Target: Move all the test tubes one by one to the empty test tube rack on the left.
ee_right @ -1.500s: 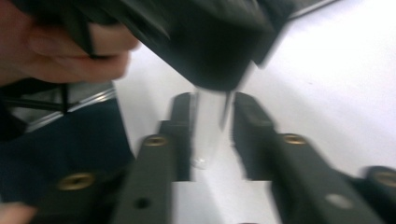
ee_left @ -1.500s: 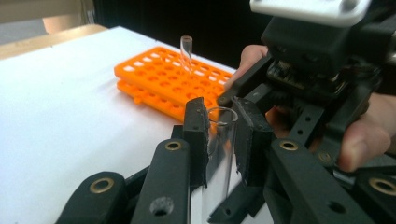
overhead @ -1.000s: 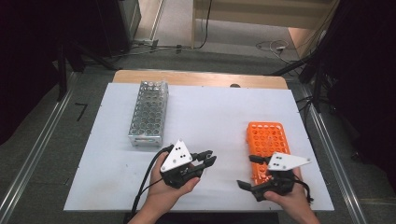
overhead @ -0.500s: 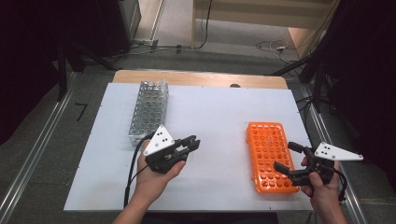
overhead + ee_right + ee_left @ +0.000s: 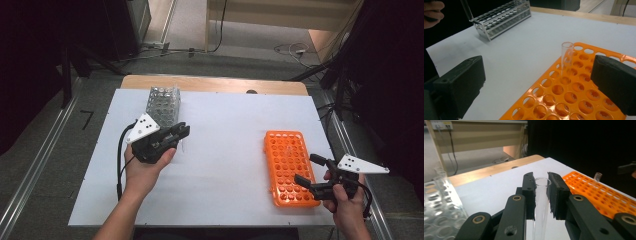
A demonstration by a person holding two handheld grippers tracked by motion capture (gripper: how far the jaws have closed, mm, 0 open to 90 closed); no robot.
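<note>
- Roughly centred: white table (image 5: 225, 150), orange rack (image 5: 290, 167) at 4 o'clock, metal rack (image 5: 162, 102) at 10 o'clock.
- Left gripper (image 5: 541, 192) jaws clamped on clear test tube (image 5: 541, 202), just beside metal rack.
- Right gripper (image 5: 536, 85) jaws wide apart, over orange rack's near end.
- Second tube (image 5: 566, 60) upright in orange rack.

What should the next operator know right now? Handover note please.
Left claw: shut on a clear test tube, held upright above the white table, close to the metal rack.
Right claw: open, holds nothing, at the near right edge of the orange rack.
Done: one clear tube stands upright in a hole of the orange rack.
Left: the tube in the left claw is not yet in any rack; judging by the one tube already standing there, it probably belongs in the orange rack. How many tubes are left in the metal rack cannot be told.
</note>
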